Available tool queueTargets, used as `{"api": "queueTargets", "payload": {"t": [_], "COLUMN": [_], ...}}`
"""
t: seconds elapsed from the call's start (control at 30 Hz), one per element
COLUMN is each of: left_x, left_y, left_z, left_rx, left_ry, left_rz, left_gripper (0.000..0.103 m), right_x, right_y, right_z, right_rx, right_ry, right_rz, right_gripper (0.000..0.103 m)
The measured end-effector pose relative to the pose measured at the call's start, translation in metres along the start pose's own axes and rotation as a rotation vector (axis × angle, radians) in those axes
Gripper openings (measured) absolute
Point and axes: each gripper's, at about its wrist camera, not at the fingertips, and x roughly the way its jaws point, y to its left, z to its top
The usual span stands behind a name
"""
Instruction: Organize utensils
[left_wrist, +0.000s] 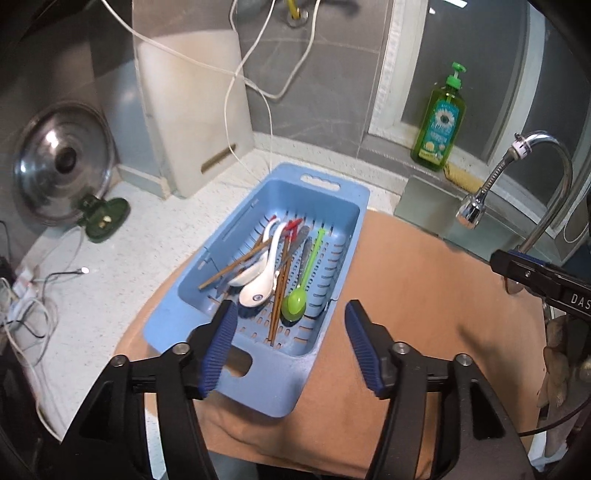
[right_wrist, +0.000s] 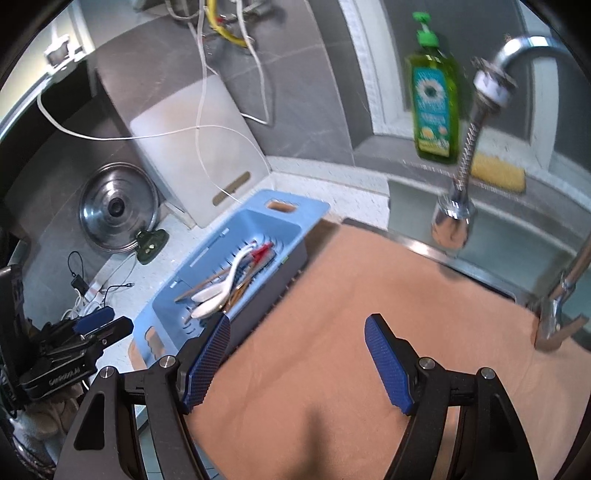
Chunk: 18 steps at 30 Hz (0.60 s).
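Observation:
A blue slotted basket (left_wrist: 334, 199) sits partly on an orange cloth (left_wrist: 424, 295). In it lie two white ceramic spoons (left_wrist: 258, 286), a green plastic spoon (left_wrist: 295, 302), brown chopsticks (left_wrist: 280, 288) and red-handled utensils (left_wrist: 291, 226). My left gripper (left_wrist: 290, 321) is open and empty, just above the basket's near end. My right gripper (right_wrist: 295, 332) is open and empty over the orange cloth (right_wrist: 369, 314), to the right of the basket (right_wrist: 314, 210). The white spoons (right_wrist: 212, 301) show there too.
A chrome tap (left_wrist: 524, 177) and sink (right_wrist: 498, 229) lie at the right. A green soap bottle (left_wrist: 439, 122) and yellow sponge (right_wrist: 496, 171) sit on the ledge. A white cutting board (left_wrist: 192, 110), pot lid (left_wrist: 62, 166) and cables (left_wrist: 29, 302) are at the left.

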Motion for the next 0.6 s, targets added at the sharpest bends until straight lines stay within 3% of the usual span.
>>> {"api": "queueTargets", "payload": {"t": [0.17, 0.6], "left_x": [-0.017, -0.032], "left_y": [-0.005, -0.003], "left_z": [-0.004, -0.01], "left_rx": [-0.002, -0.04], "left_ry": [-0.026, -0.042], "left_rz": [0.028, 0.063], "left_gripper": [0.069, 0.07], "right_x": [-0.008, -0.01], "right_y": [0.017, 0.032], "right_z": [0.002, -0.002], "right_rx": [-0.061, -0.092], "right_ry": [-0.04, -0.04], "right_rz": [-0.017, -0.015], "right_gripper": [0.077, 0.079]}}
